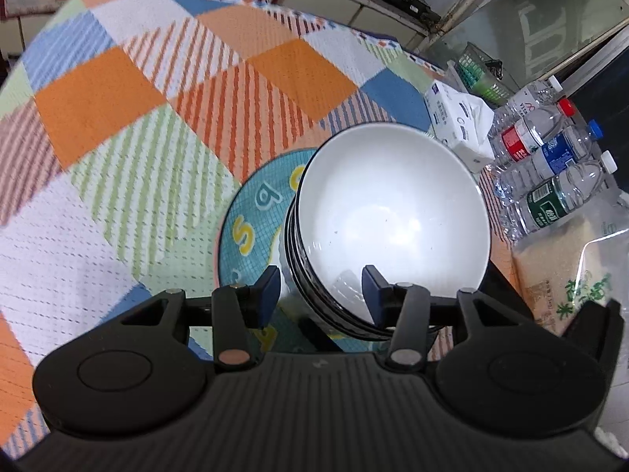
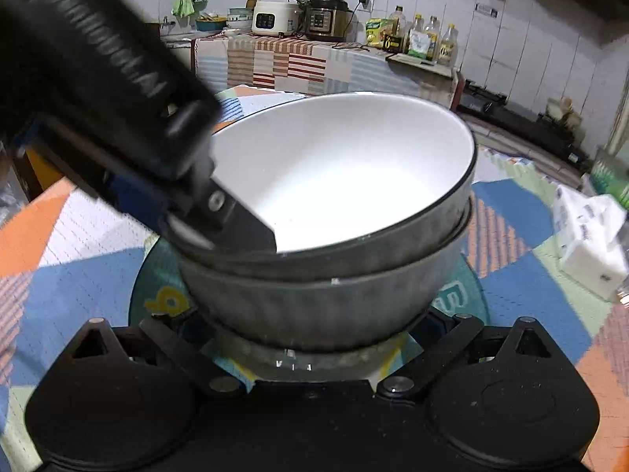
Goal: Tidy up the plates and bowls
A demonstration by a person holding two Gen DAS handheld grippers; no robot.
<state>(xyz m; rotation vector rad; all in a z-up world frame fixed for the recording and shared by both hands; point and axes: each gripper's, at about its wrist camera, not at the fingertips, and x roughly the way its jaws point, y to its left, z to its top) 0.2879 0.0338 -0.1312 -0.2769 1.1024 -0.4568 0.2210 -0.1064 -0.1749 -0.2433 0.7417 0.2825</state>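
Between the blue pads of the left gripper (image 1: 322,295), low in the left wrist view, sits the near rim of the top bowl (image 1: 393,212); one pad is outside the wall and the other inside, but the jaws stand wide enough that I cannot tell whether they grip or merely straddle it. That bowl is white inside, dark-rimmed, and holds nothing. It is nested in more bowls, whose dark rims show stacked beneath it. The stack stands on a round teal mat (image 1: 251,220) with yellow and white letters, which lies on the checked cloth (image 1: 118,90) of the counter. At the right of the frame are water bottles (image 1: 550,173) lying side by side, a tissue pack (image 1: 460,118) and a clear bag of grain (image 1: 562,259).

From the right wrist view the same stack fills the centre: the top bowl (image 2: 346,181) tilts inside a grey lower bowl (image 2: 314,306), and the left gripper (image 2: 236,216) reaches in from the upper left over its rim. The right gripper's own fingertips are hidden under the stack, so its jaws cannot be judged. A rice cooker (image 2: 271,17) and oil bottles (image 2: 420,37) line the back.
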